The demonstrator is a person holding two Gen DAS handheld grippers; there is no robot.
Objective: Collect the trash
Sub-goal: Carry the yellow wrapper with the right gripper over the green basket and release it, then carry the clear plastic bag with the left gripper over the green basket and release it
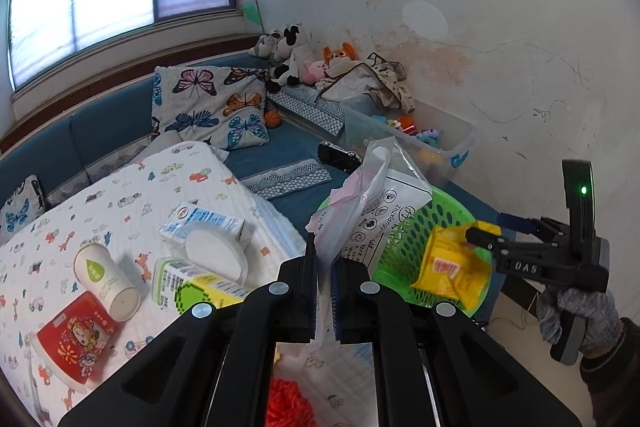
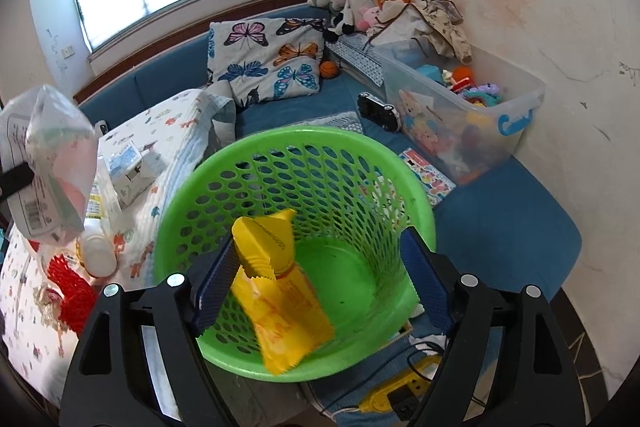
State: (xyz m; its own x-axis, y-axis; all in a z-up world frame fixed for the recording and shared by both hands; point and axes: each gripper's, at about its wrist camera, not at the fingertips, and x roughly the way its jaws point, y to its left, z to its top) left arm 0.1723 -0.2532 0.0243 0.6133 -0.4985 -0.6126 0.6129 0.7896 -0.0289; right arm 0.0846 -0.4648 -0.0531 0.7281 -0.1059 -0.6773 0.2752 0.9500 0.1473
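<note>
My left gripper [image 1: 324, 291] is shut on a clear plastic bag with printed labels [image 1: 372, 203] and holds it up beside the green mesh basket [image 1: 404, 239]. The bag also shows at the left of the right wrist view [image 2: 52, 163]. My right gripper [image 2: 320, 275] is open over the basket [image 2: 280, 171]; a yellow snack wrapper [image 2: 280, 291] lies against its left finger, partly inside the basket. From the left wrist view the right gripper [image 1: 480, 239] sits at the basket's rim, next to the wrapper [image 1: 452, 271].
On the patterned quilt [image 1: 120, 187] lie a white paper cup [image 1: 106, 281], a red cup [image 1: 74, 339], two cartons [image 1: 200, 223] and a tape roll [image 1: 216, 255]. A clear toy bin [image 2: 472, 111], a butterfly pillow [image 2: 268, 59] and plush toys [image 2: 352, 3] stand behind. Red netting [image 2: 68, 287] lies near.
</note>
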